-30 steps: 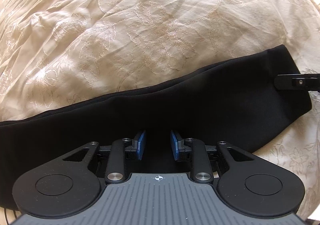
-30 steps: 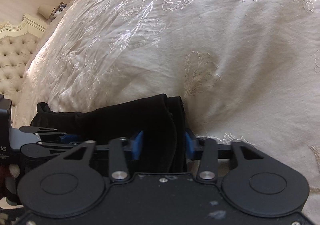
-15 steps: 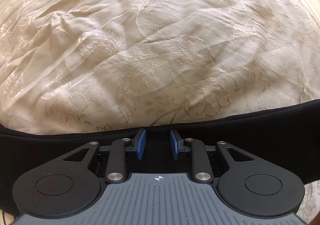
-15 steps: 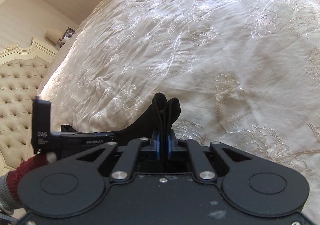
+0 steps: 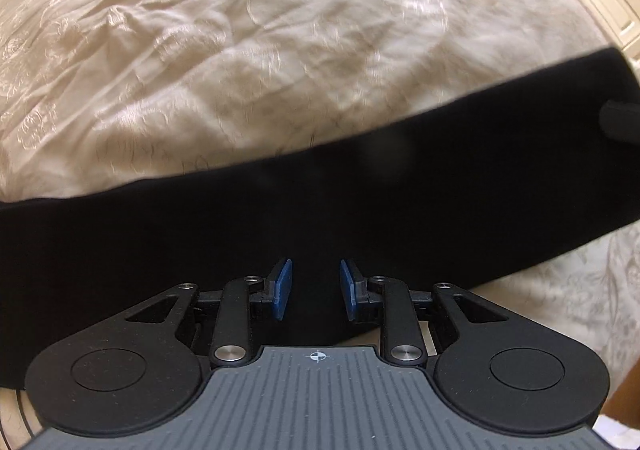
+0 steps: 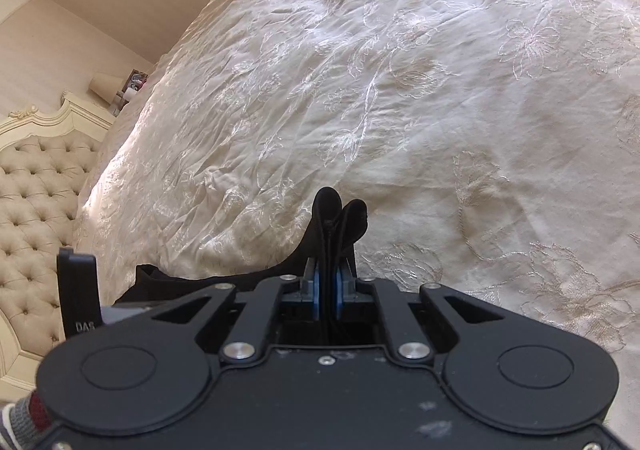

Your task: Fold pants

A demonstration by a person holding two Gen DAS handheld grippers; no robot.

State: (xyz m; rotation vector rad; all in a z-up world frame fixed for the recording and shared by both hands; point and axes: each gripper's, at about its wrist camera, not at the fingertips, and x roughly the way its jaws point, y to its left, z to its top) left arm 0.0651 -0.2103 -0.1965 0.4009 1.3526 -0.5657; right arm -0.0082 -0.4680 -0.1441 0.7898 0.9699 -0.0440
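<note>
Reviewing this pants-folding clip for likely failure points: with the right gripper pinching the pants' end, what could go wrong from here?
1. The right gripper is shut on only a bunched tip of the black pants; pulling could slip the layers out.
2. The left gripper shows a gap between its pads over the pants; whether it grips any cloth is unclear, so the middle may sag or drag.
3. Dragging could rumple the already wrinkled bedspread.

Left tongs (image 5: 316, 288) point steeply down, blue pads parted; right tongs (image 6: 327, 292) pinched nearly closed.
</note>
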